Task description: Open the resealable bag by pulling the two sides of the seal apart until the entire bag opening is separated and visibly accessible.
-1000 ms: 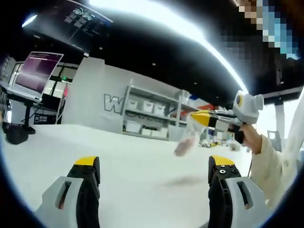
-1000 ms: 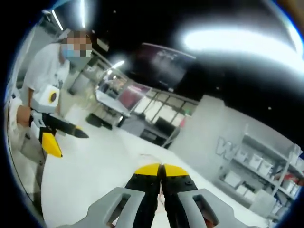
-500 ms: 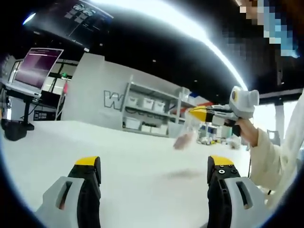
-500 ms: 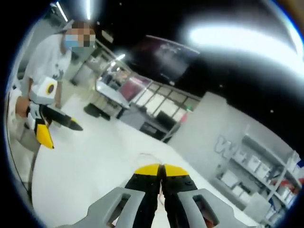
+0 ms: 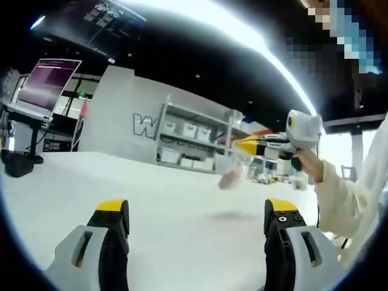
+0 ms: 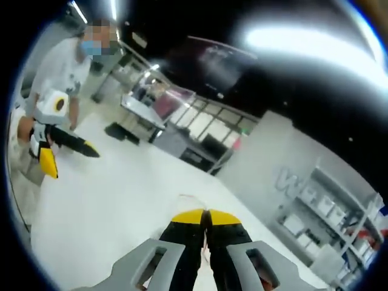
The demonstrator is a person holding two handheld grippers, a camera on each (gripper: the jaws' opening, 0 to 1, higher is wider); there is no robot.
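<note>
In the left gripper view, my left gripper (image 5: 197, 211) stands open low over the white table (image 5: 157, 200), with nothing between its jaws. The right gripper (image 5: 244, 144) reaches in from the right, shut on the top edge of a clear resealable bag (image 5: 230, 176). The bag hangs in the air above its faint shadow (image 5: 233, 214), well ahead of my left jaws. In the right gripper view, the right gripper (image 6: 206, 216) is shut, and a thin clear edge of the bag (image 6: 187, 198) peeks out beside the tips. The left gripper (image 6: 60, 148) shows far off at the left, jaws apart.
A laptop on a stand (image 5: 42, 91) is at the table's far left. A grey wall with large letters (image 5: 142, 127) and shelving with white bins (image 5: 191, 142) stand behind the table. A person's sleeve (image 5: 345, 206) is at the right.
The right gripper and the hanging bag have drifted slightly left and up in the left gripper view. My left gripper stays open in place.
</note>
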